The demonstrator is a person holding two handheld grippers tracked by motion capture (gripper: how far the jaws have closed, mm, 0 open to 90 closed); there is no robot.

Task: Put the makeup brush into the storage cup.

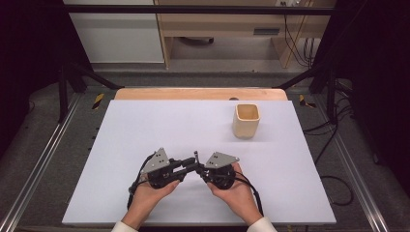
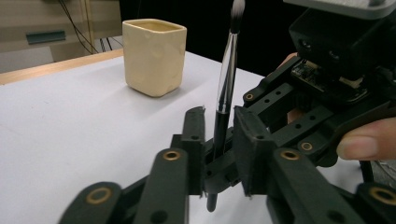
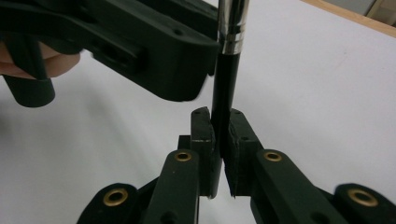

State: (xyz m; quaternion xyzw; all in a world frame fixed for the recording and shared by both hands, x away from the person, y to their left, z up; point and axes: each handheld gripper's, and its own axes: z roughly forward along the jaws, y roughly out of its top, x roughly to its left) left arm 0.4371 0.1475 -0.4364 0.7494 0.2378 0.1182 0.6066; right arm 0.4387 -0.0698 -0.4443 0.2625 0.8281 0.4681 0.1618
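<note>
The worktop [image 1: 145,145] is a white sheet, bare apart from a cream cup [image 1: 246,121] standing upright toward its far right. Near the front edge the two hands meet at the middle, each carrying its tongs tip to tip with the other's. The left tongs [image 2: 219,140] are slightly spread: in the left gripper view their pads stand a little off the brush [image 2: 225,88] on either side, with the black handle passing between them and not pressed. The right tongs [image 3: 221,135] are pressed together on that handle, just below the silver ferrule, so the right hand alone carries the brush. The brush stands nearly upright, its long axis close to vertical, bristles at the top and the butt of the handle pointing down at the worktop. From the brush the cup lies farther away and to the right in the high view, well apart, and the right hand is the nearer of the two. The coming move looks like a carry toward the cup once the left tongs draw clear.
</note>
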